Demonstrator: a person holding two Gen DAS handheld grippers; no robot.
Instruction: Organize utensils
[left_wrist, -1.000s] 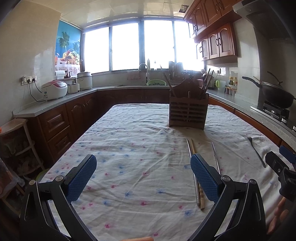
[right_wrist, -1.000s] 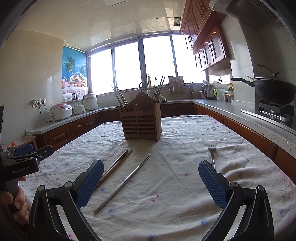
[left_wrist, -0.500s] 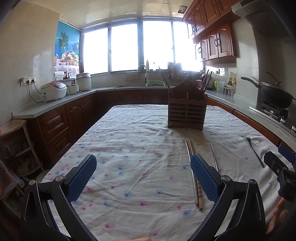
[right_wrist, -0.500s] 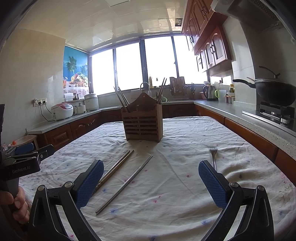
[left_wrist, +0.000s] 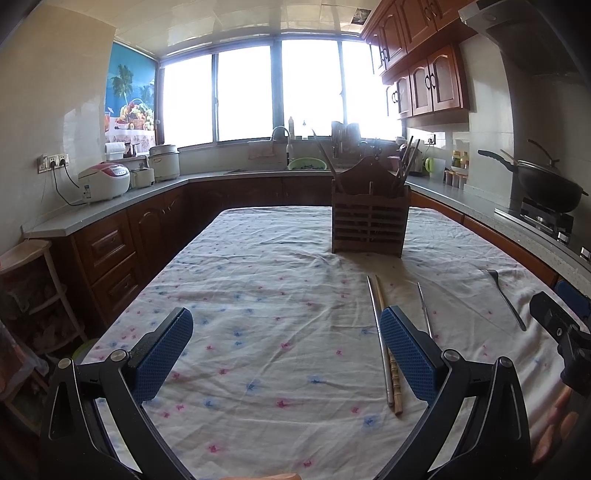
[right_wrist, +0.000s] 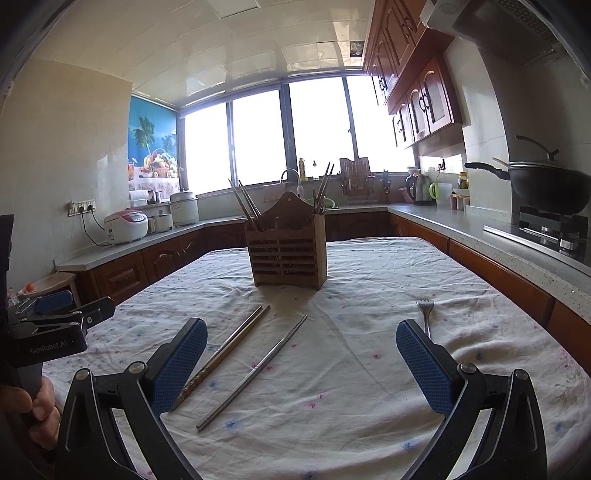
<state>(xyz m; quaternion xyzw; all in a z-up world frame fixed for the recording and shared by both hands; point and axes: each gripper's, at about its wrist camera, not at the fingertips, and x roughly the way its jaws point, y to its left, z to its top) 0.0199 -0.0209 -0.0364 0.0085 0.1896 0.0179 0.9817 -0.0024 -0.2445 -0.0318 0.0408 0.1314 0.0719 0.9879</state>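
A wooden utensil holder with several chopsticks in it stands mid-table; it also shows in the left wrist view. A metal and a wooden chopstick lie side by side on the cloth, a single metal chopstick to their right, a fork further right. In the left wrist view the pair, the single chopstick and the fork lie right of centre. My left gripper is open and empty above the cloth. My right gripper is open and empty, with the single chopstick between its fingers.
The table wears a white flowered cloth. Counters with wooden cabinets ring the room: rice cookers at left, a sink at the back, a wok on a stove at right. A small shelf stands at left.
Both views have shifted slightly; the holder sits a little lower and further in frame. Both grippers stay open and the utensils have not moved.
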